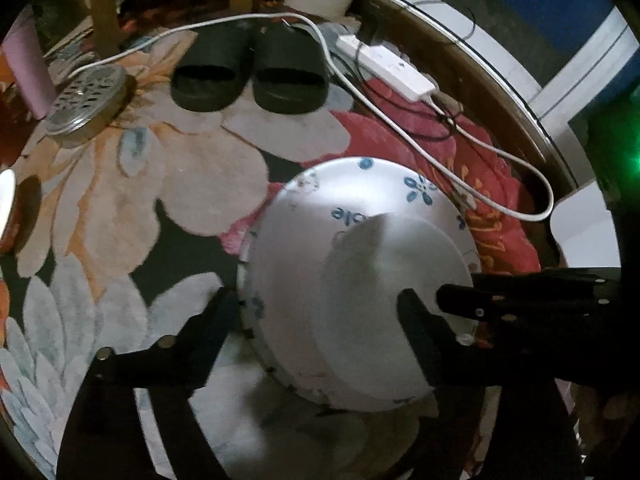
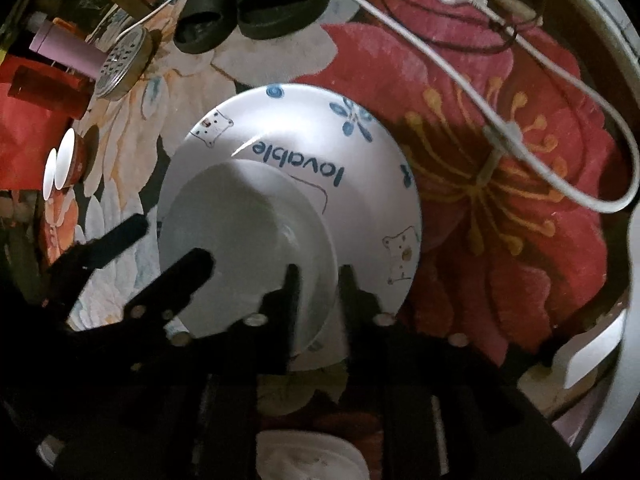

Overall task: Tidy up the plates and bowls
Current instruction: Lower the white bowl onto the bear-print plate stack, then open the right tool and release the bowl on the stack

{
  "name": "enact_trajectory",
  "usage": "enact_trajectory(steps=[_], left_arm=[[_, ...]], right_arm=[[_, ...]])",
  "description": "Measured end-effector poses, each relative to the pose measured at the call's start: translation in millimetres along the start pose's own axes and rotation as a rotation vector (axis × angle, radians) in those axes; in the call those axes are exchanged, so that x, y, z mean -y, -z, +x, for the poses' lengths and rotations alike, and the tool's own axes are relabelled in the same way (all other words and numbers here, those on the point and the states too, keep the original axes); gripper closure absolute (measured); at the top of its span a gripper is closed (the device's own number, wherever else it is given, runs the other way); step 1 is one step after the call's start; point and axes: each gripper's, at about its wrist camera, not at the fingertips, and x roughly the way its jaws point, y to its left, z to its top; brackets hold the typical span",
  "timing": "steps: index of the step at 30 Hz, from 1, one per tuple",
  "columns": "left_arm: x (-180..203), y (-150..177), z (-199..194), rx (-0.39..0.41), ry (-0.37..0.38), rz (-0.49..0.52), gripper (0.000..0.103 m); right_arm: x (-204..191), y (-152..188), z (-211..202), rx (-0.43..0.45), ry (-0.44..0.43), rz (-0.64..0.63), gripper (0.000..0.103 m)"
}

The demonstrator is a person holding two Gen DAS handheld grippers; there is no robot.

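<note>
A large white plate (image 1: 316, 216) (image 2: 360, 184) with blue flowers and the word "lovable" lies on the flowered carpet. A smaller plain white dish (image 1: 384, 276) (image 2: 248, 220) rests on its near side. My left gripper (image 1: 316, 312) (image 2: 168, 240) stands wide open: one finger is outside the plates' left rim and the other is over the small dish. My right gripper (image 2: 320, 276) (image 1: 444, 298) points down, jaws partly apart. The small dish's rim lies between its fingers with gaps on both sides, so it is not pinched.
Black slippers (image 1: 248, 72), a white power strip (image 1: 384, 64) with a looping cable (image 1: 520, 168), a round perforated metal lid (image 1: 88, 100) and a pink cylinder (image 1: 28, 68) lie beyond. Small red-brown bowls (image 2: 66, 160) stand at the left. A rounded white edge (image 1: 500, 64) borders the carpet on the right.
</note>
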Motion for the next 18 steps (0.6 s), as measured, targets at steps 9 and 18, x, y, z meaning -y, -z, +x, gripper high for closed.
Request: enact_trajectory(steps=[9,18], left_arm=[[-34,5,-18,0.05,-0.056,-0.057,0.002],[-62,19,-22,0.041,-0.091,-0.096,0.002]], right_arm=[[-12,-1,-16,0.084,0.065,-0.028,0.014],[-40,3,-16,0.109,0.067,-0.09,0.01]])
